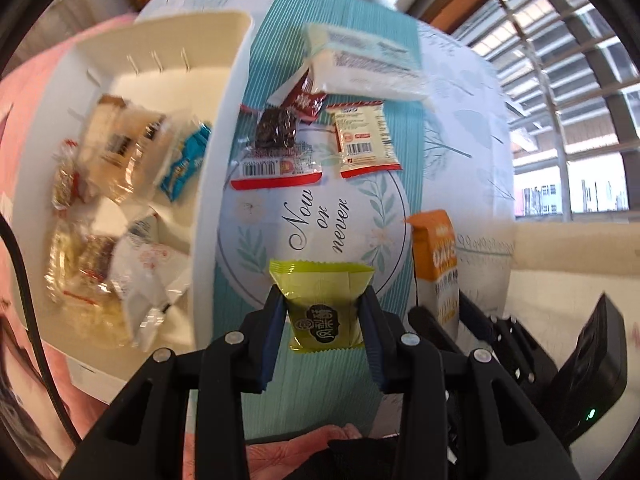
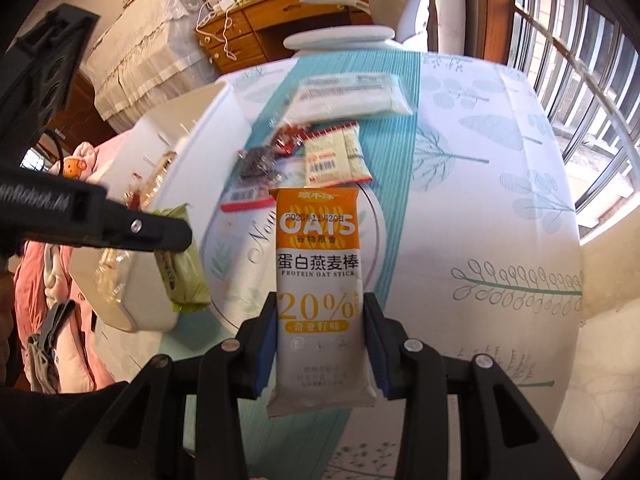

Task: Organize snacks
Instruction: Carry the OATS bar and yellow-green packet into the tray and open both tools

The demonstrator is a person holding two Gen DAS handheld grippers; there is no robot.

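My left gripper [image 1: 323, 304] is shut on a yellow-green snack packet [image 1: 322, 304] and holds it above the table; it also shows in the right wrist view [image 2: 182, 276], beside the white box. My right gripper [image 2: 320, 320] is shut on an orange and white oat bar [image 2: 318, 272], upright above the table; the bar also shows in the left wrist view [image 1: 436, 264]. The white box [image 1: 224, 120] at the left holds several wrapped snacks. On the table lie a dark snack in a red-edged wrapper [image 1: 276, 148], a cream packet [image 1: 366, 138], a dark red packet [image 1: 304, 98] and a large pale packet [image 1: 368, 64].
The round table has a teal and white cloth [image 1: 320, 224] with printed words. A pink cover [image 1: 28, 92] lies left of the box. Window bars [image 2: 580, 40] are at the right. A wooden desk [image 2: 280, 12] stands behind the table.
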